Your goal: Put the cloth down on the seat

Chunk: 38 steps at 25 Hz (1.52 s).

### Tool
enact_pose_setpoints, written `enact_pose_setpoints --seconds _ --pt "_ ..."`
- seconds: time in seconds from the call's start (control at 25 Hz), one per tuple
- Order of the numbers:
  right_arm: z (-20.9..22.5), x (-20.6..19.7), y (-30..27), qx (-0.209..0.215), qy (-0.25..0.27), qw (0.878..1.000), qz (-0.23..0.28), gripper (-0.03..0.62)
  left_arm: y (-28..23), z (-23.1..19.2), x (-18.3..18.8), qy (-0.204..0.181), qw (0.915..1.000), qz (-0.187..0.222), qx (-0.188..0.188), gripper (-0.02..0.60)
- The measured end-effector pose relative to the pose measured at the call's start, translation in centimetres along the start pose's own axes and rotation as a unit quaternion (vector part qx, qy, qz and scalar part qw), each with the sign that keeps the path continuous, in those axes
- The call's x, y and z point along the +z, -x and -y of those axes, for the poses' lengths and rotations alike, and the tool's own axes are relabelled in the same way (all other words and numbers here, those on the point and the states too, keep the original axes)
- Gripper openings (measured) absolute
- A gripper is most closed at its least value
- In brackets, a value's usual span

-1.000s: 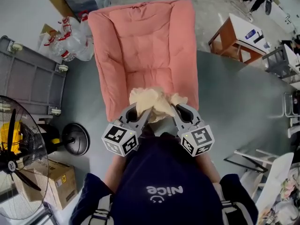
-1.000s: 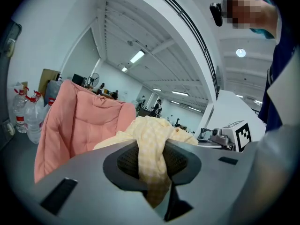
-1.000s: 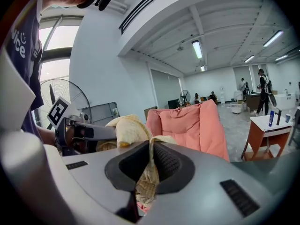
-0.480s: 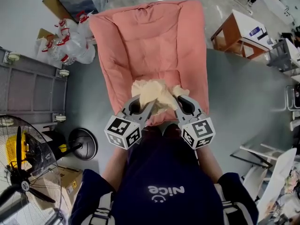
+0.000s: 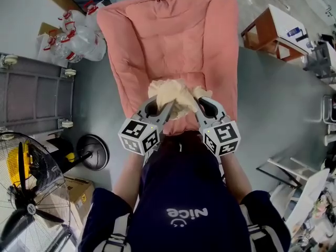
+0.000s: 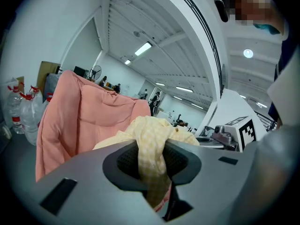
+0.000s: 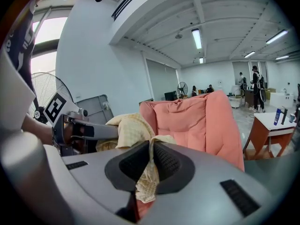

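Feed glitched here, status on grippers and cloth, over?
Left gripper, right gripper: fingers shut on pale yellow checked cloth. Cloth bunched between them, over pink cushioned armchair seat, not released. Nothing seen blocking the seat.

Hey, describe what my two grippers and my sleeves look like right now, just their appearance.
The left gripper and the right gripper are both smooth grey plastic. Each has two curved jaws lined with dark ribbed pads. Each also carries a cube of black-and-white square markers at the hand end. Your short sleeves are dark navy.
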State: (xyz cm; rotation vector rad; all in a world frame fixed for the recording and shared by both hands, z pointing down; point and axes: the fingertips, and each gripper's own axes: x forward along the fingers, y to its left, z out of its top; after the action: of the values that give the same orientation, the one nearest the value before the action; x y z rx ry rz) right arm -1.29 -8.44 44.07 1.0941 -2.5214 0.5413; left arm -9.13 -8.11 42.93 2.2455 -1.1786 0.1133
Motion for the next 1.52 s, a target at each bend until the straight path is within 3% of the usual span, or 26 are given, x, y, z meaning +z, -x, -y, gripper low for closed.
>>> enact_pose_setpoints --seconds 0.52,0.88,1.28,1.52 --pt "7.5 -4.1 -7.4 0.009 -0.060 0.996 -0.066 0.058 -9.5 -6.2 -3.3 0.046 0.9969 -0.053 0.037 0.109" --pt "11.6 -9.9 -12.7 0.013 -0.093 0.987 -0.128 0.058 -14.9 -11.3 -8.7 0.086 0.9880 -0.110 0.065 0.109" --pt "13.2 -17.8 -17.8 0.020 -0.121 0.974 -0.190 0.058 -17.8 -16.9 -16.2 0.126 0.9719 -0.175 0.094 0.110" --pt "13.9 -22.5 -18.8 0.017 -0.142 0.963 -0.228 0.058 -18.4 -19.5 -20.9 0.143 0.9547 -0.232 0.120 0.112"
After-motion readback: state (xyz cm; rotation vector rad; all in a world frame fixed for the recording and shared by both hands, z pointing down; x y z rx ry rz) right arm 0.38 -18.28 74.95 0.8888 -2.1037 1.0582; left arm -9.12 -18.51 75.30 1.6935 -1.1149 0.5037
